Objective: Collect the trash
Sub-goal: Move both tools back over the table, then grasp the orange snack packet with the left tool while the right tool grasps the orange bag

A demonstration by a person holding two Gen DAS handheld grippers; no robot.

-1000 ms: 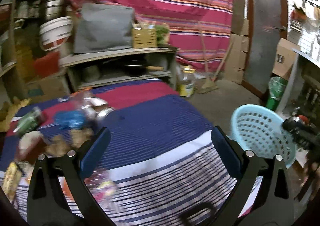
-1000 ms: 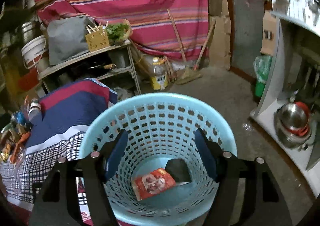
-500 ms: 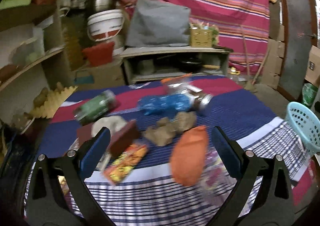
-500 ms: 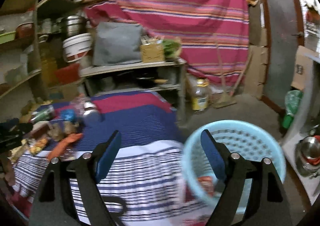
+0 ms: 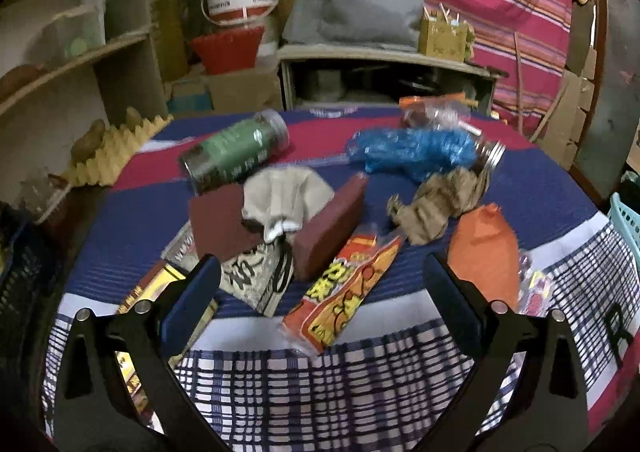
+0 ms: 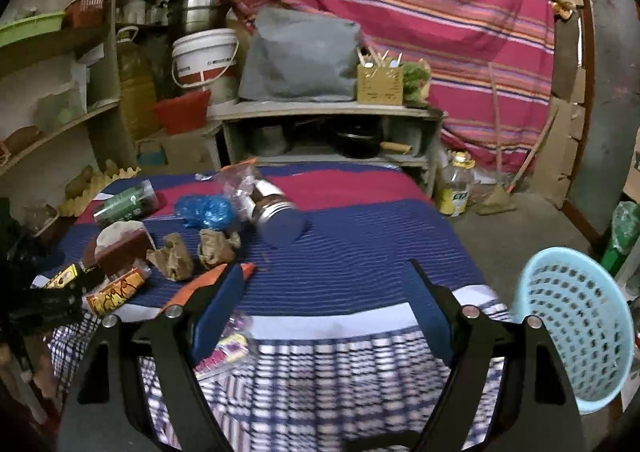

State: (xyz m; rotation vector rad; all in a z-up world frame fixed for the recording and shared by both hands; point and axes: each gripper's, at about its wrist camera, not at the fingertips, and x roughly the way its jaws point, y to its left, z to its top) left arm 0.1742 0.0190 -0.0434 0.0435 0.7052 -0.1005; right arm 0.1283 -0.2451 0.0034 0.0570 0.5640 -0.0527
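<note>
Trash lies on the striped tablecloth: an orange-yellow snack wrapper, an orange bag, crumpled brown paper, a blue plastic bag, a green jar and a maroon box. My left gripper is open and empty, just in front of the snack wrapper. My right gripper is open and empty over the cloth, with the orange bag by its left finger. The light blue basket stands low at the right of the table.
A steel jar lies on its side mid-table. Behind the table are a low shelf with a grey bag, a white bucket and wall shelves at the left. An oil bottle stands on the floor.
Both grippers have swung left from the basket towards the trash pile. The left one has come close to the snack wrapper. The basket has moved to the right edge of the right view.
</note>
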